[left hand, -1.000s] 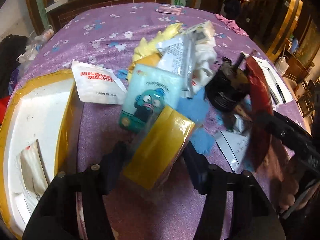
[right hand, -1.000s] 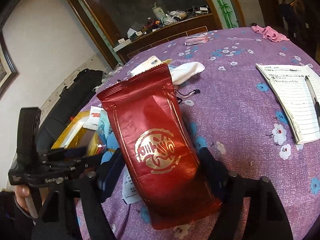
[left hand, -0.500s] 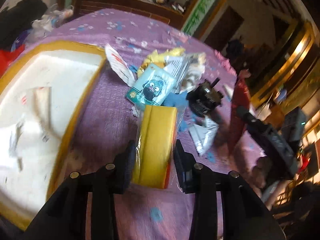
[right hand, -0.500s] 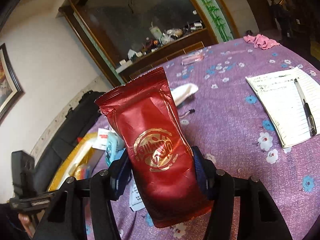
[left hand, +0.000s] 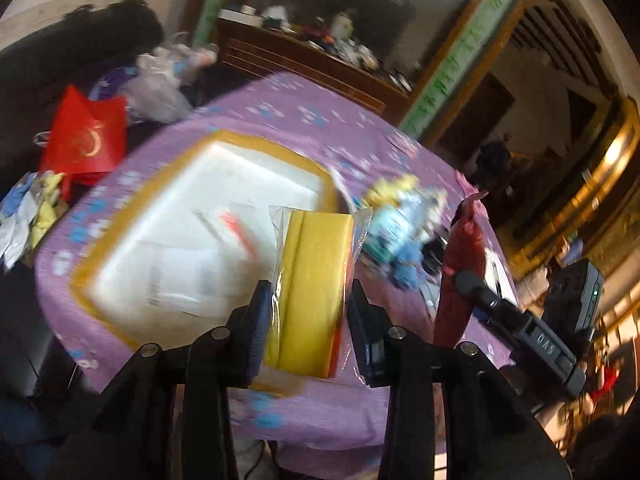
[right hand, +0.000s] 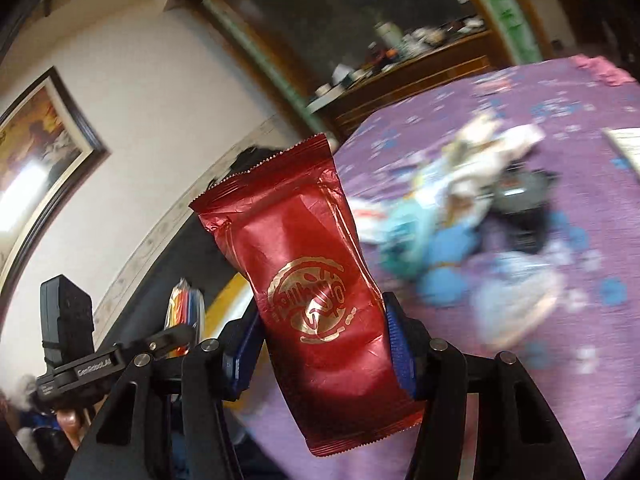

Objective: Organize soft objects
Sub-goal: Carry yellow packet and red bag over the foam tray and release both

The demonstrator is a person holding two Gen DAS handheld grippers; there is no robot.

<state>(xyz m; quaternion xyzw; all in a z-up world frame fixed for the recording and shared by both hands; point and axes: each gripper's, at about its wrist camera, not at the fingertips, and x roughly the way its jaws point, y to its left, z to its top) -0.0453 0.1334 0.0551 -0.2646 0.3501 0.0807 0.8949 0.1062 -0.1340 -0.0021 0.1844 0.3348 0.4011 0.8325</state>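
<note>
Round table (left hand: 312,128) in purple floral cloth carries a white foam box (left hand: 224,208) with yellow taped rim, lying left of and just ahead of the left tool (left hand: 306,320). That tool is clamped on a wrapped yellow sponge pack (left hand: 312,280), long axis upright, nearer the box than the other hand. The right tool (right hand: 322,344) is clamped on an upright red foil pouch (right hand: 316,292), farther right; loose pile (right hand: 460,208) sits beyond.

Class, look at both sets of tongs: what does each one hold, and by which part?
The left tongs clamp the wrapped yellow sponge pack by the sides of its lower half. The right tongs clamp the red foil packet across its lower middle.
</note>
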